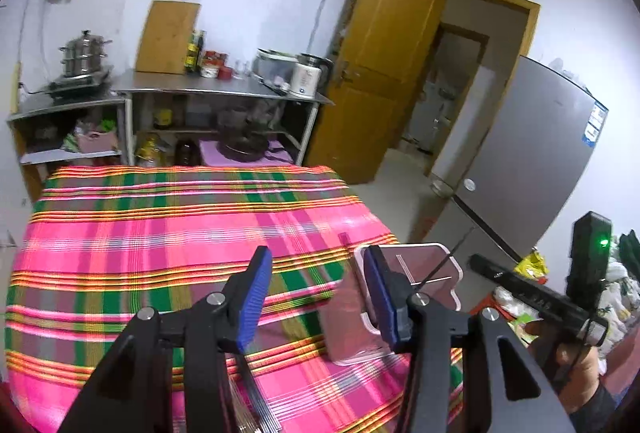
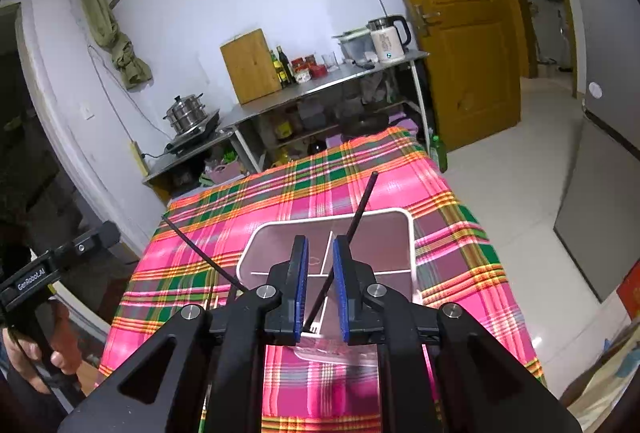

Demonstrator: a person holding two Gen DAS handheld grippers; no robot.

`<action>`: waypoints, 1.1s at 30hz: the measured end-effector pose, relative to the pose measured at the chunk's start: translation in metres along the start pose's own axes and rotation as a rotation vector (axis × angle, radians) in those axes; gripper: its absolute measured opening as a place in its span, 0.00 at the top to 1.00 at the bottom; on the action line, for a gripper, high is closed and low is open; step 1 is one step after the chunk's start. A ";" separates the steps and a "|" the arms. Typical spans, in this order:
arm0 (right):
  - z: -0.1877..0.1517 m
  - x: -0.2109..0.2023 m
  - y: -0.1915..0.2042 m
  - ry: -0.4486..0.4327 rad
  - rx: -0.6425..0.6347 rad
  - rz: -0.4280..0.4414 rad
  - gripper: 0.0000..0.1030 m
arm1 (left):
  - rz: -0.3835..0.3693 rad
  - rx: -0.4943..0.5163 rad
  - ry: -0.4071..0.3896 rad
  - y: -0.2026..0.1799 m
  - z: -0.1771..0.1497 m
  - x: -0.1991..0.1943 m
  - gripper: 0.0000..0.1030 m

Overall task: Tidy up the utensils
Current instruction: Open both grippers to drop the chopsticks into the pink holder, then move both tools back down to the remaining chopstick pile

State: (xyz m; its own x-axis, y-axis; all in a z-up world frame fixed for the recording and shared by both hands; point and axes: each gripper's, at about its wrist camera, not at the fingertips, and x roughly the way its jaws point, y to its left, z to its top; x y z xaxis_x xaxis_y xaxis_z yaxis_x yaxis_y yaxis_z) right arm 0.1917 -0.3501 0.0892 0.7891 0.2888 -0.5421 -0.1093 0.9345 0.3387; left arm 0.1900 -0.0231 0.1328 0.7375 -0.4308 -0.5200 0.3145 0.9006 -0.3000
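Observation:
A clear divided utensil tray (image 2: 372,229) with a white rim lies on the plaid tablecloth (image 2: 280,201); it also shows in the left wrist view (image 1: 424,265). My right gripper (image 2: 321,285) hovers above the tray, jaws narrowly apart, with a thin dark chopstick (image 2: 360,209) slanting up between the pads; contact is unclear. A second dark chopstick (image 2: 200,253) slants out to the left. My left gripper (image 1: 316,297) is open and empty above the cloth, left of the tray.
A steel counter (image 1: 224,89) with a cutting board, bottles and a kettle stands behind the table. A steamer pot (image 1: 84,53) sits at the left. A yellow door (image 1: 384,61) and a grey fridge (image 1: 532,161) are at the right.

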 end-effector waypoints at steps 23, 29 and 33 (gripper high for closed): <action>-0.088 0.023 0.072 0.167 -0.172 0.132 0.87 | 0.253 -0.124 0.228 0.087 -0.126 0.039 0.53; -0.109 0.048 0.080 0.238 -0.193 0.149 0.87 | 0.281 -0.104 0.272 0.092 -0.136 0.063 0.55; -0.116 0.061 0.084 0.265 -0.197 0.154 0.87 | 0.294 -0.087 0.295 0.093 -0.143 0.075 0.56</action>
State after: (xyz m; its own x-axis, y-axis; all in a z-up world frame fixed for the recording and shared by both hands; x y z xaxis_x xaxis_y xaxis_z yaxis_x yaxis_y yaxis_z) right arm 0.1605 -0.2304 -0.0042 0.5729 0.4492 -0.6856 -0.3496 0.8905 0.2912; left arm 0.1890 0.0204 -0.0484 0.5821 -0.1661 -0.7960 0.0559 0.9848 -0.1646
